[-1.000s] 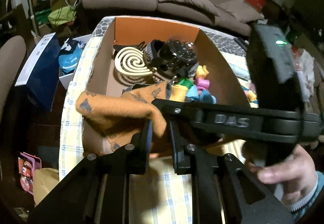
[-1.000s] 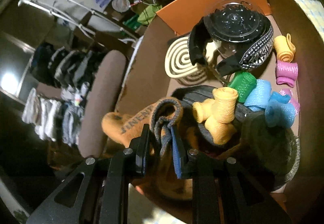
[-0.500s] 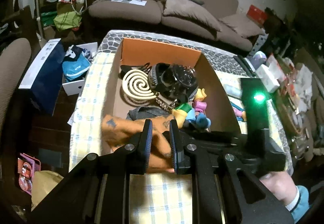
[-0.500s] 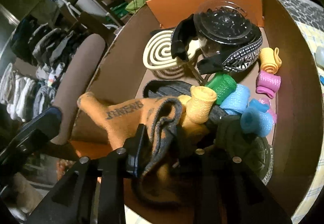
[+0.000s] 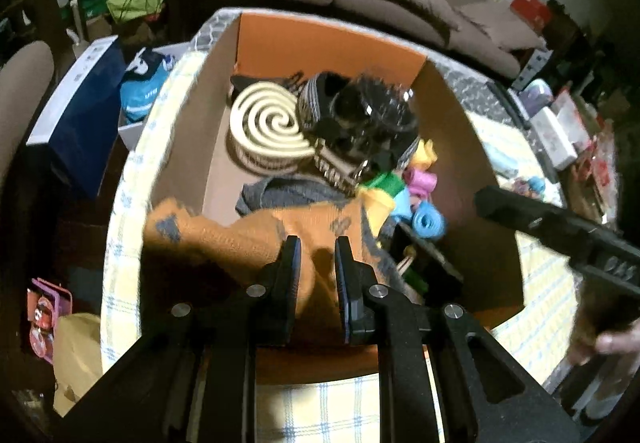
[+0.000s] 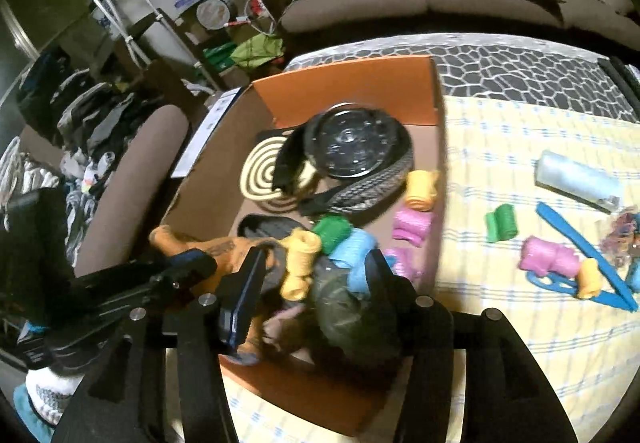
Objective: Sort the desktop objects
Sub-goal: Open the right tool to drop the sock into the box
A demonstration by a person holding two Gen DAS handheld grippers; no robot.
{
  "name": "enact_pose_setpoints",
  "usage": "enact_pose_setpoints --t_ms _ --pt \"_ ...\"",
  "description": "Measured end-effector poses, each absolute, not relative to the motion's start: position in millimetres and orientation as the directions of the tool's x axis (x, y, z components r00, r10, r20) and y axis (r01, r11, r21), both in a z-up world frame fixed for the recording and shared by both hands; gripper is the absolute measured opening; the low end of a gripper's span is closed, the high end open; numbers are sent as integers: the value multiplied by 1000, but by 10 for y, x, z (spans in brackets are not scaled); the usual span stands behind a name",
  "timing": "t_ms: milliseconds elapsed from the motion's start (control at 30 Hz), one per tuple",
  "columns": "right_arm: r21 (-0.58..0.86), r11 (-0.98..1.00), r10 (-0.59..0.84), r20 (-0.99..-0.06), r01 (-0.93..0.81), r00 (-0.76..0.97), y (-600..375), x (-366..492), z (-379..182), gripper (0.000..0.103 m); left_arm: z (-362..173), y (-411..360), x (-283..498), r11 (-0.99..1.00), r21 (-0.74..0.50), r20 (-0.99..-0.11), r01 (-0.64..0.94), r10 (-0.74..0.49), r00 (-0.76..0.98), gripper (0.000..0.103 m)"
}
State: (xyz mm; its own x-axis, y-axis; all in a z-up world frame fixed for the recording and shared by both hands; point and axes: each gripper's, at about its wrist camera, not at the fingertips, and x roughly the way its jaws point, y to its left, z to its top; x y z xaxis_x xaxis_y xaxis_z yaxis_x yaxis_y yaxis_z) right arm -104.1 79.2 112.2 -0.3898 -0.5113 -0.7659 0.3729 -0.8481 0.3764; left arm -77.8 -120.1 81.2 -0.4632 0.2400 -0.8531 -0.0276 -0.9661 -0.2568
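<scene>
Cardboard box point(image 5: 188, 147) sat on the yellow checked tablecloth point(image 6: 520, 147), already holding most of the sorted stuff: cream spiral coaster point(image 5: 266, 127), black domed container point(image 6: 352, 141) wrapped by a patterned strap, and a heap of coloured rolls point(image 6: 344, 243) along the right wall.

Orange sock point(image 5: 248, 239) lay inside the box at the near-left corner, part draped over the left wall, grey cuff end towards the middle. Left gripper point(image 5: 316, 263) was nearly closed, the jaws with only a narrow gap, right over the sock. Blur made it hard to say whether the pads actually pinched fabric; it looked like the sock lay under them rather than between, so probably a press-down or tidy, not a carry.

Right gripper point(image 6: 316, 275) was opening, jaws spreading with nothing pinched between them; the sock's grey cuff and a yellow roll point(image 6: 298, 263) sat below the gap, so this read as a drop-off into the box. In the left wrist view the right gripper body showed off to the right of the box, clear of the contents.

Still unsorted on the cloth to the right: green roll point(image 6: 500, 221), pink roll point(image 6: 548, 257), blue scissors-like tool point(image 6: 580, 243), a pale wrapped packet point(image 6: 576, 179). Judgement: sorting well along, several loose items left.
</scene>
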Motion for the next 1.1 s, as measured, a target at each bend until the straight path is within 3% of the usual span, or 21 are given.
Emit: enact_pose_setpoints --t_ms 167,233,367,500,667,733,800,1033,1100 --pt "373 -851 -508 -766 370 -395 893 -1026 1168 55 742 -1169 -719 -969 -245 -865 -17 226 -447 21" --pt "369 -853 -505 -764 370 -402 951 -1018 1190 57 814 -1144 -673 -967 -255 -853 -17 234 -466 34" --pt "348 -864 -487 -761 363 -429 1093 -1012 1245 63 1018 -1009 -604 -973 -226 -826 -47 217 -520 50" --pt "326 -882 -457 -767 340 -450 1252 -1017 1248 74 1164 -821 -559 -971 -225 -802 -76 229 -553 65" --pt "296 -905 -414 -777 305 -475 1446 -1004 1244 85 1243 -531 -541 -976 -193 -792 -105 218 -571 69" --pt "267 -920 -380 -782 286 -494 1535 -985 1234 93 1263 -439 -535 -971 -210 -782 -117 238 -575 84" --pt "230 -933 -346 -788 278 -510 1623 -957 1222 98 1276 -376 -523 -970 -214 -777 -119 243 -581 87" --pt "166 -954 -278 -802 251 -529 1973 -879 1167 98 1305 -83 -513 -958 -261 -755 -118 279 -593 91" --pt "158 -960 -262 -806 233 -530 2100 -866 1154 98 1281 31 -518 -953 -274 -755 -127 295 -586 97"
